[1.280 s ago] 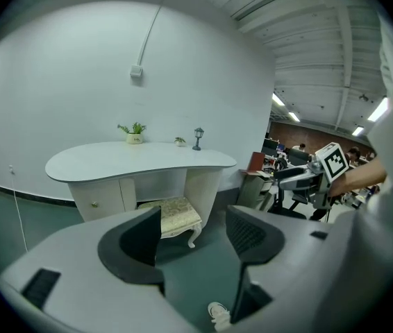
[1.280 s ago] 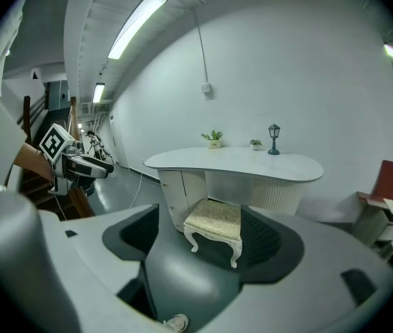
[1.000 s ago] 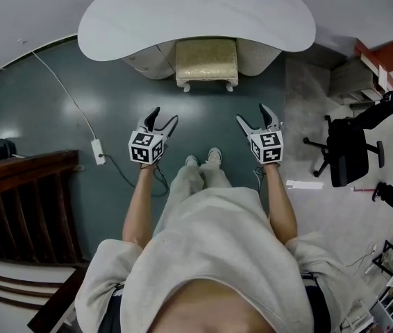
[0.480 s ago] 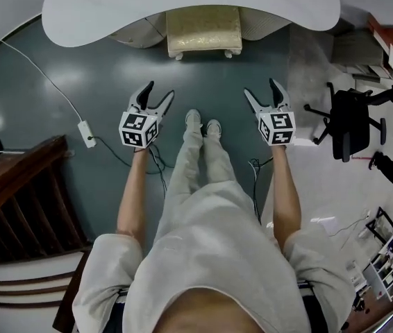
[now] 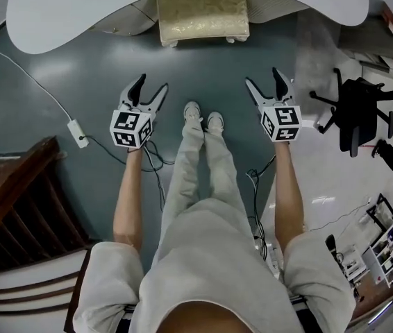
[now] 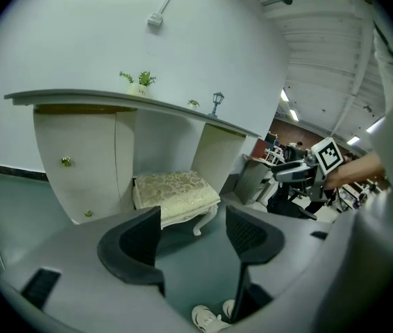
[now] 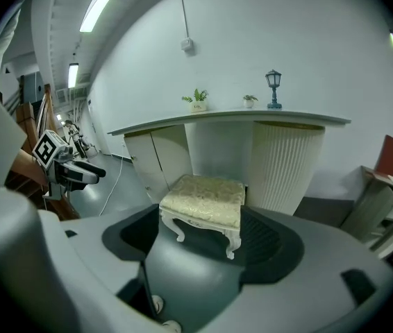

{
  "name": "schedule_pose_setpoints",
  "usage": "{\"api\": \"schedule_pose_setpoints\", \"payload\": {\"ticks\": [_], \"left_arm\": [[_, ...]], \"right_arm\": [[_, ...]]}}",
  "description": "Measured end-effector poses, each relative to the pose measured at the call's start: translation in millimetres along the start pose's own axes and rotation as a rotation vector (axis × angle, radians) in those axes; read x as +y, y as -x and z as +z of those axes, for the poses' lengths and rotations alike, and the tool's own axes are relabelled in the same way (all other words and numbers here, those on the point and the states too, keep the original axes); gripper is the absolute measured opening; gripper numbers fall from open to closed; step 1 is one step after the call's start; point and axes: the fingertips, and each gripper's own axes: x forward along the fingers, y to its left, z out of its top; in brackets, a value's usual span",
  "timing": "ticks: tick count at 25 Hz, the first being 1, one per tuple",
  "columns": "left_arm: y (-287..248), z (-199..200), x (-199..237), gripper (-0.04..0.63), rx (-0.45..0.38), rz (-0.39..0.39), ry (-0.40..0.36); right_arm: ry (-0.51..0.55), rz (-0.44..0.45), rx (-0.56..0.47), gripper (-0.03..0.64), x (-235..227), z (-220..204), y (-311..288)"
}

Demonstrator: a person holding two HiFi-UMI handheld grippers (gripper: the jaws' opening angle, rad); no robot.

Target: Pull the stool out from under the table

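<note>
Two grippers out front, both empty. L gripper (image 5: pixel 151 83) has jaws spread wide, w/ only floor (image 5: pixel 78 82) and shoe tips btwn them in the left gripper view. R gripper (image 5: pixel 263 77) (image 7: pixel 203 255) is spread the same way, nothing pinched. Each hangs over the teal floor at arm's length, L one to the left of the person's shoes (image 5: pixel 203 115), R one to the right, marker cubes facing up. Neither touches anything.

Stool (image 5: pixel 202 12) (image 7: pixel 205 200) is ahead, well apart from both grippers: cream patterned seat, white curved legs, upright on the floor in the knee recess of the worktop (image 5: pixel 78 12). Back of seat sits under the white top; front edge + two front legs stick out past the rim in head view. In right gripper view it lines up btwn that gripper's jaws but far beyond them, w/ cabinet doors (image 7: pixel 151 158) to its left and ribbed panel (image 7: pixel 287 165) to its right.

On the worktop: small lantern (image 7: pixel 273 89), potted plant (image 7: pixel 197 100), smaller plant (image 7: pixel 250 101). Off to the sides in head view: black office chair (image 5: pixel 356 113) on R, white cable w/ plug block (image 5: pixel 77 132) and dark wood railing (image 5: pixel 9 193) on L.
</note>
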Motion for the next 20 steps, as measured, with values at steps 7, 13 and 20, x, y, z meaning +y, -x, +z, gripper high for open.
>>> {"api": "schedule_pose_setpoints", "payload": {"ticks": [7,13,20], "left_arm": [[-48,-40,19,0.27,0.008,0.0,-0.007],[-90,-68,49,0.27,-0.008,0.035,-0.008],[-146,-111,82,0.27,0.01,0.047,-0.023]], "right_arm": [[0.015,0.022,0.022,0.358,-14,-49,-47],[0.008,0.06,0.025,0.357,-27,-91,-90],[0.02,0.08,0.038,0.357,-48,-137,-146]]}}
